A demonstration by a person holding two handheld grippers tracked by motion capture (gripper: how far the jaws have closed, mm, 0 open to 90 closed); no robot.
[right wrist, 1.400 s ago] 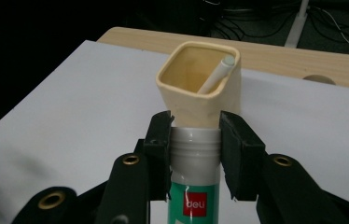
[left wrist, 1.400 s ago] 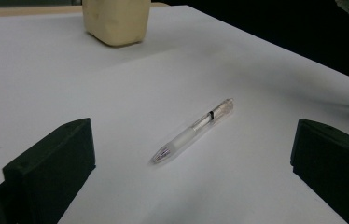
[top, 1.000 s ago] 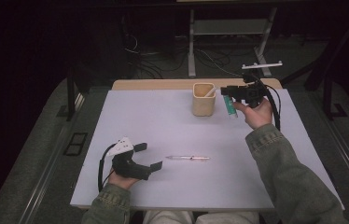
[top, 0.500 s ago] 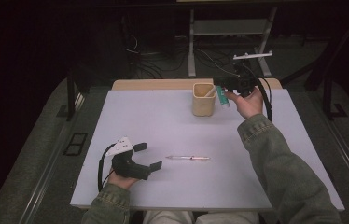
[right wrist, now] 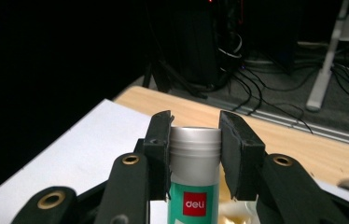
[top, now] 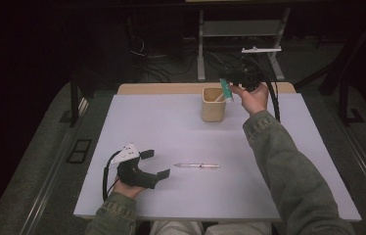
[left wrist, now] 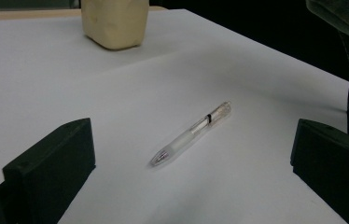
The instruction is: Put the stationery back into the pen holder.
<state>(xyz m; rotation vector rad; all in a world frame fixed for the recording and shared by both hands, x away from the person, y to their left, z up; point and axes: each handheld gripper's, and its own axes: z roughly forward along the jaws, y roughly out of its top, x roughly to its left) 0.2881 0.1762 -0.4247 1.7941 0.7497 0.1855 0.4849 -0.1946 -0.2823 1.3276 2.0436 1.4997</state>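
White tabletop [top: 171, 127] is filling the scene under dim light, with a beige cup [top: 214, 104] sitting at its far middle and holding a pale stick-like item that is leaning inside it. Right gripper [top: 231, 84] is hovering just above and right of the cup's rim, its jaws pinching a green-and-white glue stick [right wrist: 195, 179] by its grey cap end. Left gripper [top: 152, 163] is resting at the near left with jaws spread wide, facing a clear pen [left wrist: 192, 133] lying flat on the tabletop just to its right.
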